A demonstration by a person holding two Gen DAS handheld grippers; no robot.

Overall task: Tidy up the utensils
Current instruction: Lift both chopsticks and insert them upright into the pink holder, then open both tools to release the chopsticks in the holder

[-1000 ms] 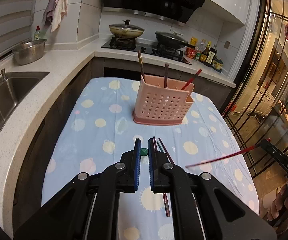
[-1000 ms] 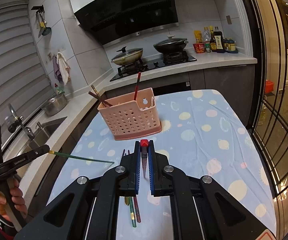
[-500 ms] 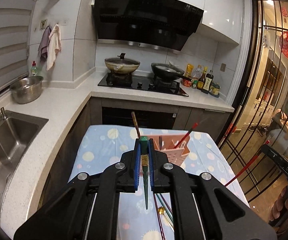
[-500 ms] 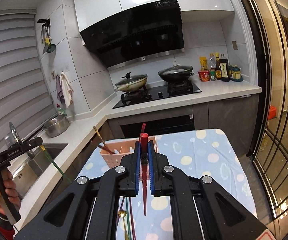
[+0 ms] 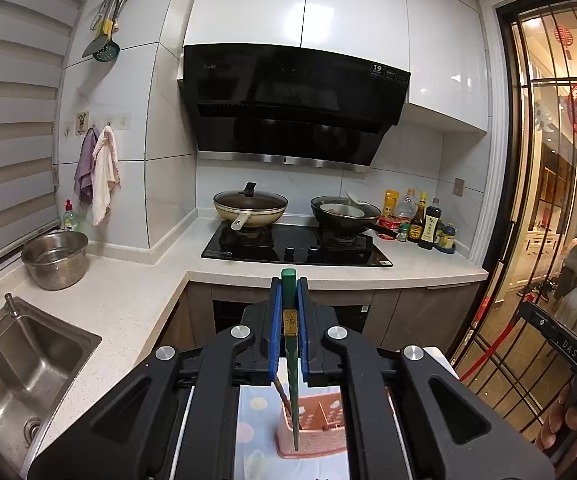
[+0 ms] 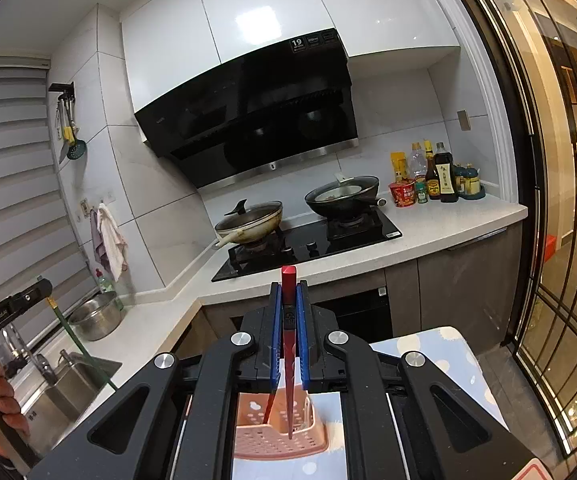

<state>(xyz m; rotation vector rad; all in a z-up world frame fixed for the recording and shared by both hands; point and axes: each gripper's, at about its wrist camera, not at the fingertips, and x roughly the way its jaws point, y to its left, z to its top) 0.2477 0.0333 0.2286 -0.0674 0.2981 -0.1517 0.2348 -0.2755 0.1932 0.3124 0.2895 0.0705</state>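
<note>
Left wrist view: the left tool (image 5: 288, 320) is clenched on a green chopstick (image 5: 293, 396), which hangs tip-down over the pink utensil basket (image 5: 320, 432) on the spotted table (image 5: 254, 412). Right wrist view: the right tool (image 6: 288, 320) is clenched on a red chopstick (image 6: 289, 380), hanging tip-down above the same basket, where another red stick (image 6: 269, 406) leans. Behind stands the stove (image 5: 296, 246) with two pans.
</note>
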